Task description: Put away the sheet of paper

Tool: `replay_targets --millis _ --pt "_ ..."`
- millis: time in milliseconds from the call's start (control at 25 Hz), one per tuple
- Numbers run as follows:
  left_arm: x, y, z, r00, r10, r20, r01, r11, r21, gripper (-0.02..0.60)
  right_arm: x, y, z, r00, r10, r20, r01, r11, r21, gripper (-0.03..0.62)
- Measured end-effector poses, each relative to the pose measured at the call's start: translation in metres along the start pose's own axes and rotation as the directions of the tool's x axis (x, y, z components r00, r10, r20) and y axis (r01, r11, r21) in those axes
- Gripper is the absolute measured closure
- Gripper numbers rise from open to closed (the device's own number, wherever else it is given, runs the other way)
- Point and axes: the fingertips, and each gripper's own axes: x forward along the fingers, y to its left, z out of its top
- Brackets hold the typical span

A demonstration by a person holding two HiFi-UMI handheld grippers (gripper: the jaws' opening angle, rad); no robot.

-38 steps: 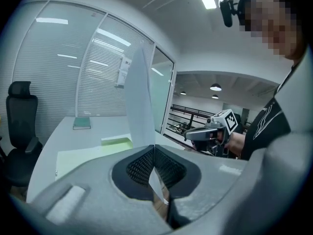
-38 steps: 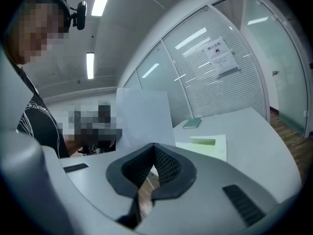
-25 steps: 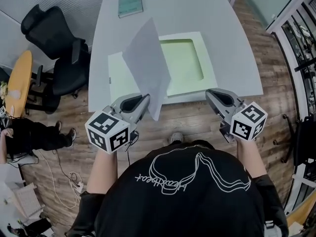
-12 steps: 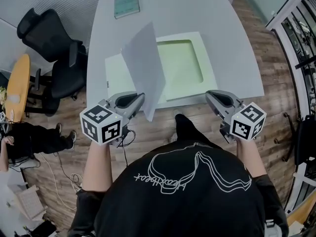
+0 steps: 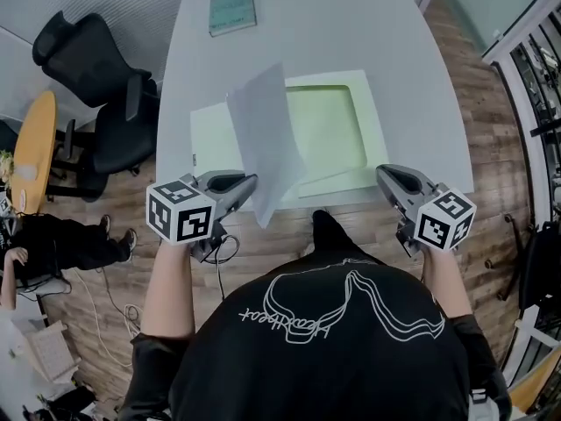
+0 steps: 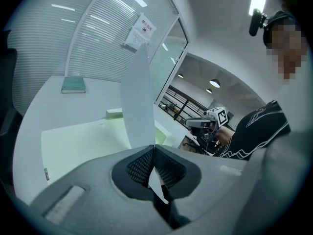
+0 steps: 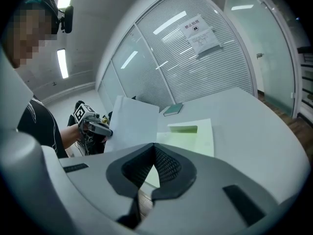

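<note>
A white sheet of paper (image 5: 267, 139) stands nearly on edge over the near side of the table, its lower corner pinched in my left gripper (image 5: 252, 182), which is shut on it. In the left gripper view the sheet (image 6: 139, 99) rises straight out of the closed pads of that gripper (image 6: 153, 148). Under it lies a pale green open file case (image 5: 329, 125) with a shallow recess. My right gripper (image 5: 386, 174) hovers at the table's near right edge, shut with nothing in it. From the right gripper (image 7: 154, 146) I see the sheet (image 7: 129, 124) and the left gripper (image 7: 93, 124).
A grey-white table (image 5: 386, 42) carries a green book (image 5: 232, 9) at its far left. Two black office chairs (image 5: 110, 103) stand left of the table. Another person (image 5: 53, 239) sits on the wooden floor at far left, near loose cables (image 5: 131, 318).
The left gripper has sunk a little and rolled, carrying the sheet lower over the green case. The right gripper has shifted slightly along the table's near edge. A foot has stepped forward.
</note>
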Motion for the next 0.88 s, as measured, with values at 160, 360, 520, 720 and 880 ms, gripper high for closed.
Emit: replay_targets --millis 160,360,520,720,880 --pt "0.006 0.023 -0.003 1.000 -0.007 -0.020 0.005 0.996 -0.084 0.574 0.007 -0.018 0.008 1.000 -0.016 -0.002 0.016 1.000 0.010 0.583" --pt "0.013 0.044 -0.020 0.996 0.002 -0.084 -0.014 0.990 -0.137 0.572 0.015 -0.025 0.015 1.000 -0.010 -0.006 0.010 1.000 0.009 0.583" --pt "0.020 0.061 -0.034 0.987 0.025 -0.159 -0.046 0.991 -0.126 0.574 0.020 -0.033 0.018 1.000 -0.014 -0.027 0.014 1.000 0.005 0.583" --pt "0.030 0.082 -0.047 0.978 0.045 -0.202 -0.077 0.986 -0.150 0.572 0.024 -0.040 0.012 0.997 -0.032 -0.067 0.031 0.999 -0.020 0.583" --pt "0.040 0.105 -0.051 0.976 0.079 -0.205 -0.121 0.972 -0.201 0.572 0.030 -0.048 0.010 0.997 -0.030 -0.077 0.029 0.999 -0.019 0.583"
